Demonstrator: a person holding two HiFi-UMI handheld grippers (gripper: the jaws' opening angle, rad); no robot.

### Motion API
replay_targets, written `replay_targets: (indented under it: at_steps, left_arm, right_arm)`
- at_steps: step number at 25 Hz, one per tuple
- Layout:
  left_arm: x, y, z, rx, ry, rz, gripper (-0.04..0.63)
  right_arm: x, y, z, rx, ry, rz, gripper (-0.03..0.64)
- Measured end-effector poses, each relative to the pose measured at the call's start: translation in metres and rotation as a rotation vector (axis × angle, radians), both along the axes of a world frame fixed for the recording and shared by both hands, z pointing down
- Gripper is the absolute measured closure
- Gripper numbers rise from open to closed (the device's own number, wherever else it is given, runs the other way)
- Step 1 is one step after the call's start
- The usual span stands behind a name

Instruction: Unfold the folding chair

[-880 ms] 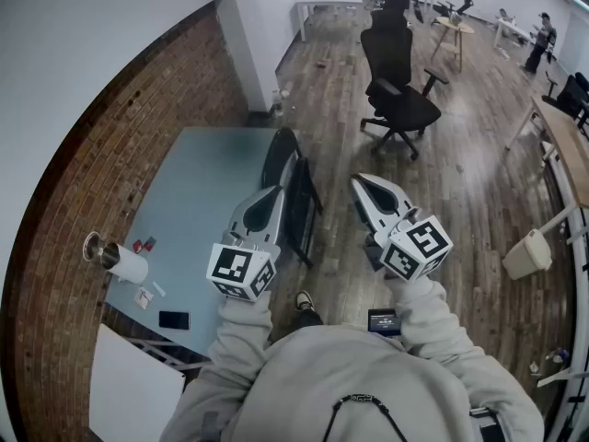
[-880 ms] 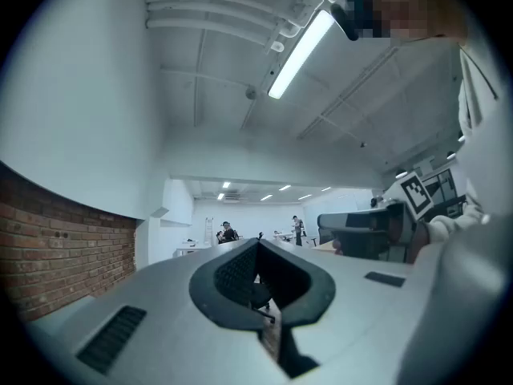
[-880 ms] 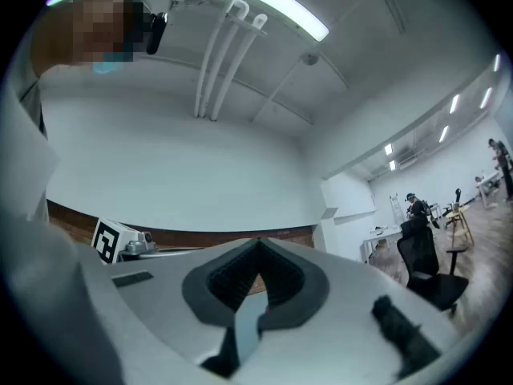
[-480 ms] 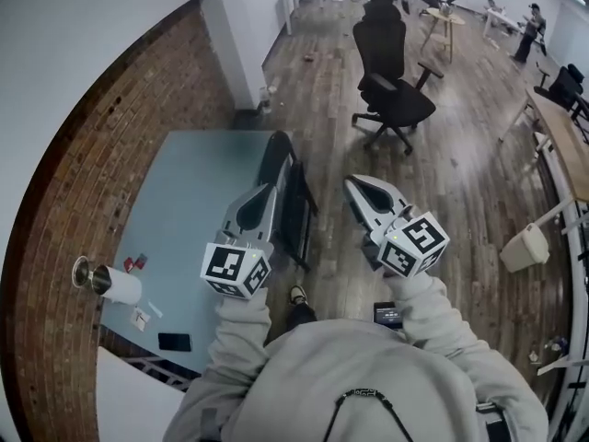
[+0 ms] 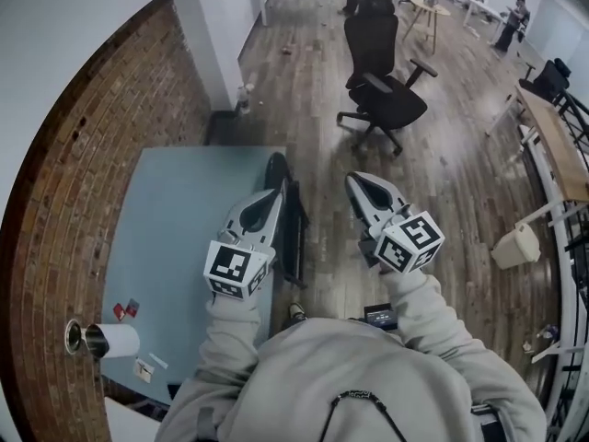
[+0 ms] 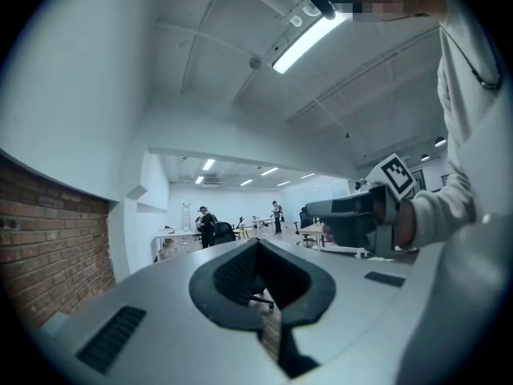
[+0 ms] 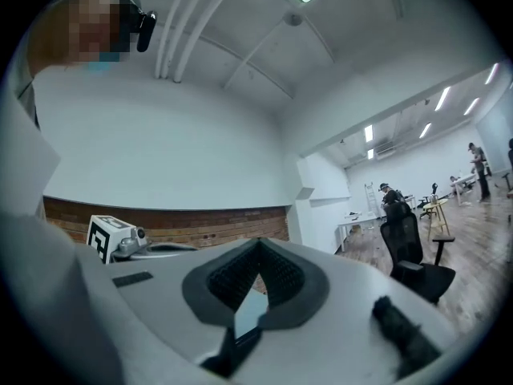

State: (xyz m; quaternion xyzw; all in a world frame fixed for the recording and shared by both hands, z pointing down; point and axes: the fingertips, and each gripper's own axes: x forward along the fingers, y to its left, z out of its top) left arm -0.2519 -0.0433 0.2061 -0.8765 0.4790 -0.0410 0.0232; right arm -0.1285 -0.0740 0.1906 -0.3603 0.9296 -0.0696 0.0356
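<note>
One folding chair (image 5: 293, 233), black and folded flat, stands against the edge of the blue-grey table (image 5: 184, 210). Over the last second only the view has drifted; the chair has not shifted or opened. The left gripper (image 5: 273, 194) hovers by its frame and the right gripper (image 5: 355, 182) on its other side, both closed and empty, so unfolding seems not yet begun.
</note>
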Motion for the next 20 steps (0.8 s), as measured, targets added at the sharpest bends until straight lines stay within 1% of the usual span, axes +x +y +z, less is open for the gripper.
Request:
replay_targets:
  at_steps: [1, 4, 5, 8, 11, 14, 15, 17, 20]
  left_arm:
    - [-0.002, -0.013, 0.004, -0.007, 0.014, 0.001, 0.589]
    - [-0.002, -0.047, 0.001, -0.009, 0.090, -0.015, 0.589]
    - [0.000, -0.056, -0.001, -0.005, 0.093, -0.010, 0.589]
    - [0.008, -0.076, -0.006, -0.003, 0.078, 0.021, 0.589]
    - [0.019, -0.073, -0.006, -0.018, 0.068, 0.047, 0.589]
    - [0.020, -0.079, -0.011, -0.004, 0.031, 0.020, 0.589]
    - [0.015, -0.084, -0.010, -0.013, 0.031, 0.006, 0.589]
    - [0.006, -0.089, 0.002, -0.060, 0.040, -0.014, 0.589]
    - [-0.010, -0.091, 0.034, -0.147, 0.054, -0.048, 0.589]
  right_arm:
    - [0.001, -0.011, 0.001, -0.002, -0.007, 0.022, 0.611]
    - [0.008, -0.038, -0.007, -0.003, -0.001, 0.067, 0.610]
    - [0.009, -0.045, -0.011, 0.007, 0.008, 0.073, 0.611]
    - [0.006, -0.061, -0.024, 0.038, 0.022, 0.061, 0.611]
    - [0.010, -0.058, -0.023, 0.032, 0.025, 0.052, 0.609]
    - [0.012, -0.072, -0.030, 0.034, 0.026, 0.048, 0.610]
    - [0.010, -0.078, -0.031, 0.033, 0.028, 0.044, 0.610]
    - [0.003, -0.086, -0.023, 0.018, 0.045, 0.036, 0.609]
    - [-0.007, -0.097, 0.012, -0.069, 0.066, 0.019, 0.609]
